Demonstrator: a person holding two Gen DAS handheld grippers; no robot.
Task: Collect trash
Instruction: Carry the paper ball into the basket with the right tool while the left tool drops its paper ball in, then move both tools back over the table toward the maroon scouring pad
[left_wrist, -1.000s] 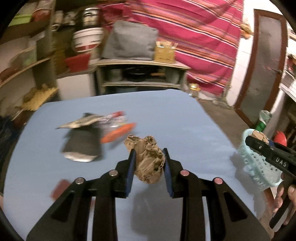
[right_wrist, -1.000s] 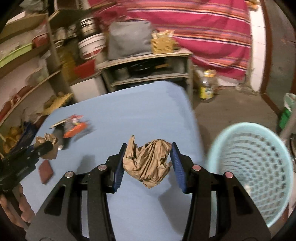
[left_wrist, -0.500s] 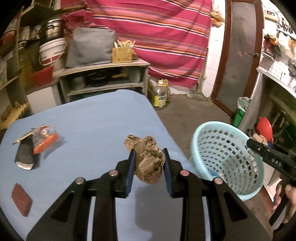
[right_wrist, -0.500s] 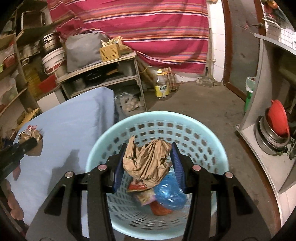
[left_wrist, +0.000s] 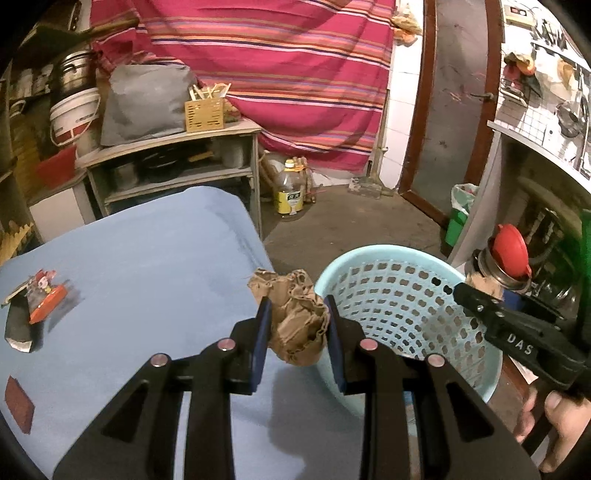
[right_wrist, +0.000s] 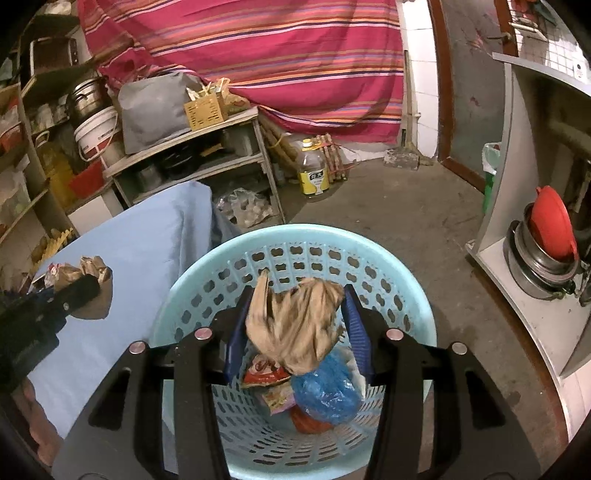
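My left gripper (left_wrist: 297, 310) is shut on a crumpled brown paper ball (left_wrist: 295, 325) over the right edge of the blue table (left_wrist: 147, 258), beside the light blue basket (left_wrist: 369, 254). My right gripper (right_wrist: 298, 291) hangs over the basket (right_wrist: 295, 230); its jaws are opening, and a second crumpled brown paper (right_wrist: 295, 325) sits blurred and loose between them. Below it in the basket lie a blue bag (right_wrist: 325, 391) and a red wrapper (right_wrist: 264, 369). An orange wrapper (left_wrist: 46, 299), a black packet (left_wrist: 18, 325) and a dark red scrap (left_wrist: 18, 404) lie on the table.
A grey shelf unit (left_wrist: 166, 147) stands behind the table, with an oil bottle (left_wrist: 290, 192) on the floor beside it. On the right, a counter holds steel pots with a red lid (right_wrist: 550, 229). A green bin (left_wrist: 458, 218) stands by the door.
Both grippers swung right from over the table to the basket. The right one now hangs over it, its jaws slightly wider and its paper blurred. The left still grips its paper.
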